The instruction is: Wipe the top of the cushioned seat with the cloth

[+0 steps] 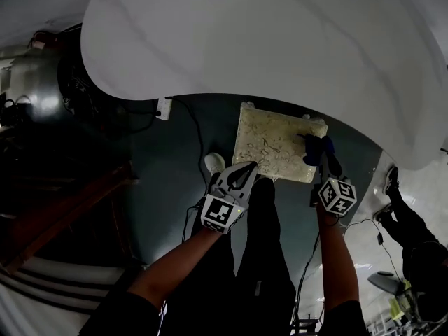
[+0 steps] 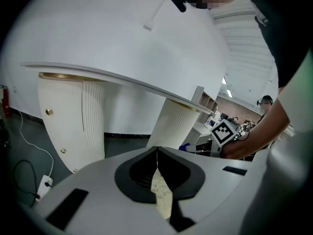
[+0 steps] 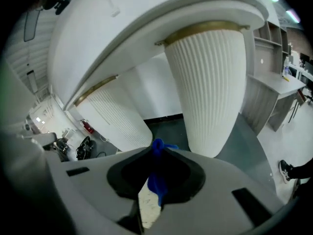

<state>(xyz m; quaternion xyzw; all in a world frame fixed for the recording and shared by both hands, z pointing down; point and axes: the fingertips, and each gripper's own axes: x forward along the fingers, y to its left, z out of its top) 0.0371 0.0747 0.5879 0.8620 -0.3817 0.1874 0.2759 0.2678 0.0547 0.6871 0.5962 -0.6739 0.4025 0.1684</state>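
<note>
The cushioned seat [image 1: 276, 142] is a cream square pad with a faint pattern, lying on the dark floor under the table's edge. My right gripper [image 1: 323, 145] hangs over its right edge, shut on a blue cloth [image 1: 315, 149]. In the right gripper view the cloth [image 3: 157, 177] is bunched between the jaws of the right gripper [image 3: 157, 148], with the seat [image 3: 148, 207] below. My left gripper [image 1: 246, 168] is by the seat's near left edge, shut and holding nothing. In the left gripper view the left gripper [image 2: 157, 150] has its jaws together, and a strip of seat [image 2: 161, 197] shows beneath.
A large white table top [image 1: 280, 40] overhangs the area on ribbed white pedestals [image 3: 210, 82]. A power strip [image 1: 164, 108] with a cable lies left of the seat. The person's white shoe [image 1: 214, 162] is beside the left gripper. Another person [image 1: 413, 229] is at the right.
</note>
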